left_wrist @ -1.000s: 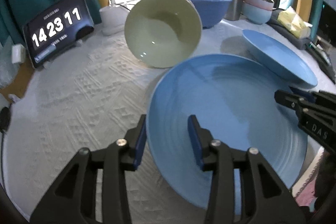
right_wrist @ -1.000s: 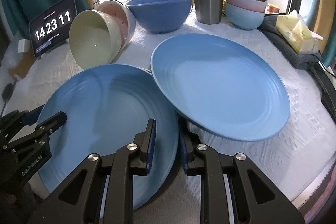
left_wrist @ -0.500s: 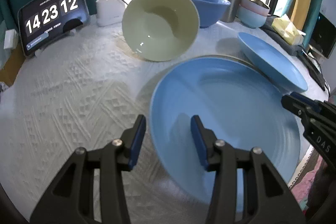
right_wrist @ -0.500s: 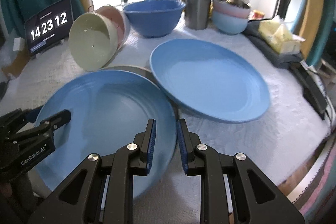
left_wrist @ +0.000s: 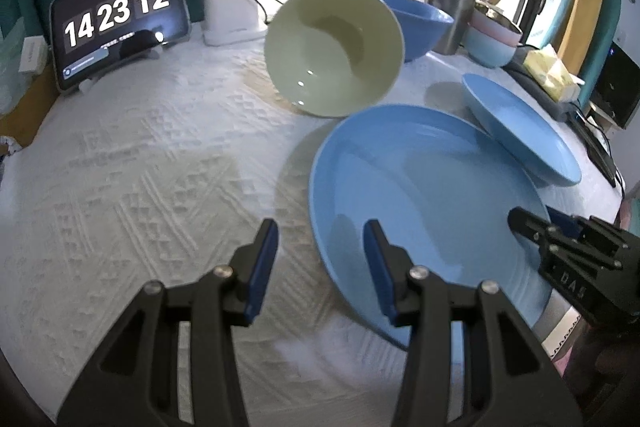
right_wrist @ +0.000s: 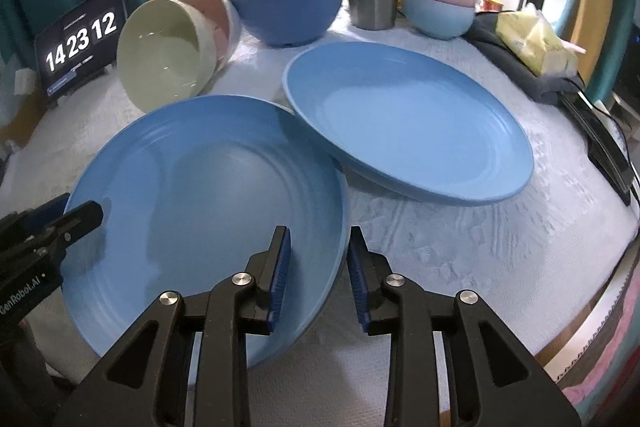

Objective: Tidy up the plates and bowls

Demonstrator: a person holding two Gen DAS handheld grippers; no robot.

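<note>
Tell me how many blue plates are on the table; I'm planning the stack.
2. The near plate lies between the two grippers; the far plate sits behind it to the right, its edge overlapping the near one. Others could be hidden beneath.

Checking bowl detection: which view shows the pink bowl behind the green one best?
Right wrist view. There the pink bowl shows its rim and side, tipped over, nested behind the green bowl. In the left wrist view the green bowl faces the camera and hides it completely.

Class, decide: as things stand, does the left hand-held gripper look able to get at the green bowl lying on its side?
Probably yes: the left hand-held gripper stands open, with bare tablecloth between it and the green bowl.
</note>
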